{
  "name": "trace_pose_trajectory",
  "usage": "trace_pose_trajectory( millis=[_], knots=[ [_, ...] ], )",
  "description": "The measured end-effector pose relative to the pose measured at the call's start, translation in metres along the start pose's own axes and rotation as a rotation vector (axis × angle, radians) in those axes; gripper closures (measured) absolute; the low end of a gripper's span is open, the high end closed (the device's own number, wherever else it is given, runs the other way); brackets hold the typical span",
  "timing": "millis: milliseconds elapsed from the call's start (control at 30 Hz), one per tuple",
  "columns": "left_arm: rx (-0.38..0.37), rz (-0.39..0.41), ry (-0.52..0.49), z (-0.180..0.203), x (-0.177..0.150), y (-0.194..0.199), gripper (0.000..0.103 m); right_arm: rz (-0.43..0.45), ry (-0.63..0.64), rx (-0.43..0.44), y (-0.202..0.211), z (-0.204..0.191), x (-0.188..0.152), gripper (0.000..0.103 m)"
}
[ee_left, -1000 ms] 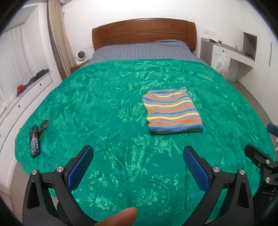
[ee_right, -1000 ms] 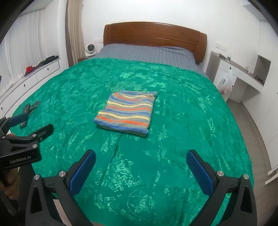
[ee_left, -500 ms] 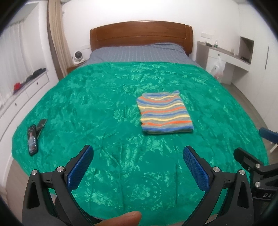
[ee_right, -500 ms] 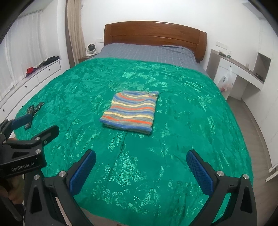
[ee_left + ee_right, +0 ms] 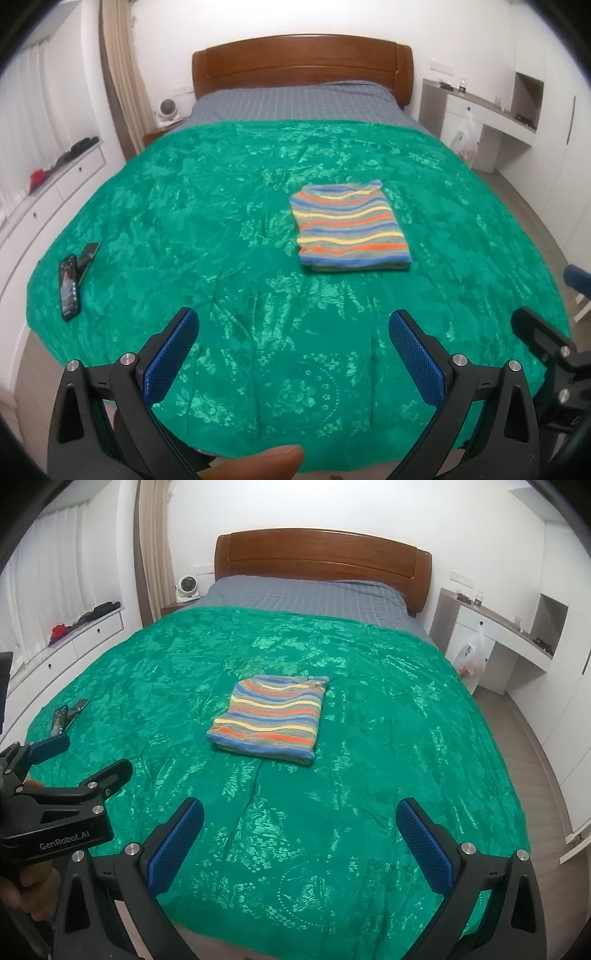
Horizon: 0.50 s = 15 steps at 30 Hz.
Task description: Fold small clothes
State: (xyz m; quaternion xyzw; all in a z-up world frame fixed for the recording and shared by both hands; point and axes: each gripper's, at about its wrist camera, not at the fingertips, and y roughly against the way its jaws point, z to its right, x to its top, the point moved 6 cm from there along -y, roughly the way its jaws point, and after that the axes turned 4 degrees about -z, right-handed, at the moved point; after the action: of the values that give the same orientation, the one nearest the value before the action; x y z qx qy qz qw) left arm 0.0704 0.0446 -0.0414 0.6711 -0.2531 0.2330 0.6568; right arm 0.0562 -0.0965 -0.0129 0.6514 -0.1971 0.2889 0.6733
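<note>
One folded striped garment [image 5: 351,230] on green bedspread [image 5: 221,206], two phones [image 5: 70,282], two open grippers

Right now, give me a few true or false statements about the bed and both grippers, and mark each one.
1. The striped garment lies folded on the green bedspread. True.
2. The left gripper is shut on the garment. False: it is open and holds nothing.
3. A phone lies near the bedspread's left edge. True.
4. The right gripper touches the garment. False: it is open, apart from it.
5. The headboard is white. False: it is brown wood.
</note>
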Motion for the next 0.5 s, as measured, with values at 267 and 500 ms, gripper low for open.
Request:
trace_pose_trajectory(
  millis=[267,500],
  knots=[
    [0.011,0.002,0.031,-0.006,0.003,0.007,0.0,0.004,-0.006,-0.014,0.007,0.001,0.004,0.001],
    [-0.009,0.002,0.022,-0.007,0.01,0.016,0.0,0.02,-0.003,-0.008,0.012,-0.003,0.014,0.001]
  ],
)
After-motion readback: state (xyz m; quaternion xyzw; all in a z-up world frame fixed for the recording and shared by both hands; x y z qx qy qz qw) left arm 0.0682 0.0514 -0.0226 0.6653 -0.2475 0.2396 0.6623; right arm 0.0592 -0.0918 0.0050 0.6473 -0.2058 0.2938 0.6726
